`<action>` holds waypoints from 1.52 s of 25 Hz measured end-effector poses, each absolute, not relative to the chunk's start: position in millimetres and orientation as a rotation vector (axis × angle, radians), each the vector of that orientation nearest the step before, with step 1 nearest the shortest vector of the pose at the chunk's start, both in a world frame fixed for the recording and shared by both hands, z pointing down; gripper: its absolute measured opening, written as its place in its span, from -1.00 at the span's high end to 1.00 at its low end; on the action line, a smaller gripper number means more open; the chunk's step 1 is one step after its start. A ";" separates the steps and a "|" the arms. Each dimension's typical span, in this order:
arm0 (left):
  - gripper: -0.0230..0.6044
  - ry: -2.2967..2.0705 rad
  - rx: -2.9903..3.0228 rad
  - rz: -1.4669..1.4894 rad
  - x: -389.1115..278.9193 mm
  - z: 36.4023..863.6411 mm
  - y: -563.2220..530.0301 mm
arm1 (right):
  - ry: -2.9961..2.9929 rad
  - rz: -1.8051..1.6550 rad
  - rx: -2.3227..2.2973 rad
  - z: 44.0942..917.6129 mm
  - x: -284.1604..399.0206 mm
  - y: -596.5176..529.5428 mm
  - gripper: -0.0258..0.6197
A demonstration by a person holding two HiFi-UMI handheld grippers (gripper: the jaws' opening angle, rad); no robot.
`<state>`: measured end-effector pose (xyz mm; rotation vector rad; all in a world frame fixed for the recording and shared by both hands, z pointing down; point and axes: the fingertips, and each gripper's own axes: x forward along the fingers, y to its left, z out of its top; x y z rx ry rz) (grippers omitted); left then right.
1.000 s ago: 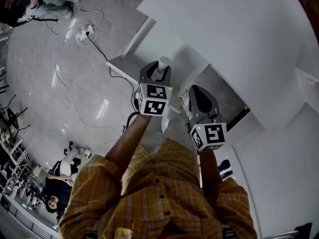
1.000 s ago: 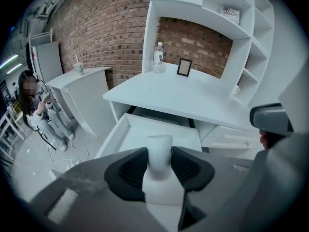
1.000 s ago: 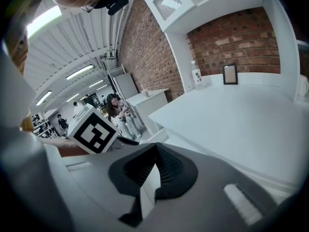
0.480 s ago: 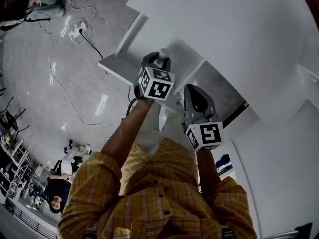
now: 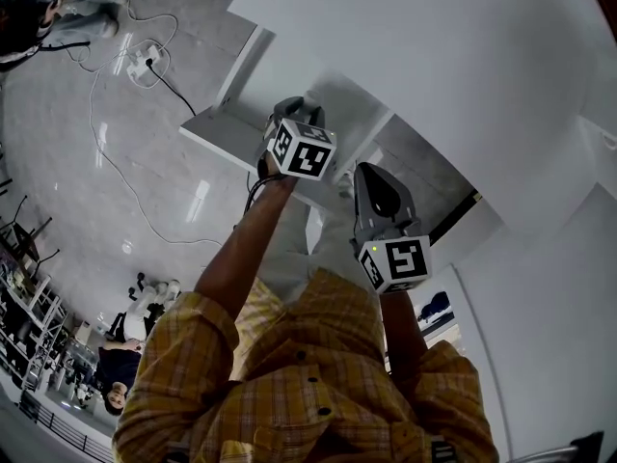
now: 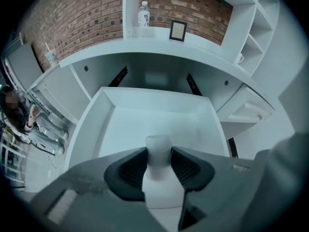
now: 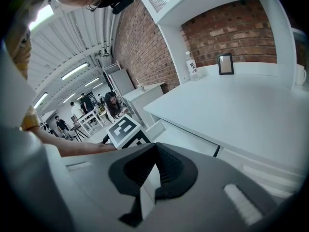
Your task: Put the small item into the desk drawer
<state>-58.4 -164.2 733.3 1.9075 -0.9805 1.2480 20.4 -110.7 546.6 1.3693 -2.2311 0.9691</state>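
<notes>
A small white bottle [image 6: 158, 178] stands upright between the pads of my left gripper [image 6: 158, 152], which is shut on its neck and body. It hangs over the open white desk drawer [image 6: 154, 122], whose inside shows nothing in it. In the head view the left gripper [image 5: 289, 114] is over the pulled-out drawer [image 5: 224, 128], and its marker cube hides the bottle. My right gripper [image 7: 155, 148] is shut with nothing in it. It is held beside the left one, near the desk's front edge [image 5: 374, 177].
On the desk top stand a water bottle [image 6: 143, 14] and a picture frame [image 6: 177, 31], with a mug [image 6: 240, 58] on a side shelf. A power strip and cables [image 5: 145, 61] lie on the floor left of the desk. People sit further off.
My left gripper has moved forward over the drawer with the bottle, which its cube now hides in the head view. The right gripper has shifted slightly forward too.
</notes>
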 end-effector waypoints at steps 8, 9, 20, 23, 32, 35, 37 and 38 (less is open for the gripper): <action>0.39 -0.933 1.885 1.297 -56.4 755.8 -158.8 | -2.213 0.980 1.372 556.0 21.0 -105.4 0.93; 0.39 -0.928 1.882 1.305 -55.9 758.4 -158.6 | -2.211 0.982 1.372 556.5 20.9 -104.5 0.93; 0.39 -0.873 1.837 1.361 -55.1 789.2 -155.1 | -2.194 0.985 1.380 559.9 22.0 -103.0 0.93; 0.39 -0.861 1.833 1.367 -55.3 794.3 -156.3 | -2.197 0.979 1.381 560.4 22.3 -104.5 0.93; 0.38 -0.851 1.813 1.377 -55.7 804.7 -153.2 | -2.189 0.992 1.388 562.3 23.9 -99.6 0.93; 0.35 -0.852 1.811 1.366 -55.3 805.2 -154.7 | -2.191 1.019 1.398 560.2 24.3 -99.9 0.93; 0.30 -0.855 1.811 1.355 -54.6 804.5 -156.2 | -2.197 1.022 1.401 558.0 23.5 -101.6 0.93; 0.29 -0.859 1.812 1.353 -54.7 804.0 -157.0 | -2.202 1.020 1.400 556.8 22.5 -102.3 0.93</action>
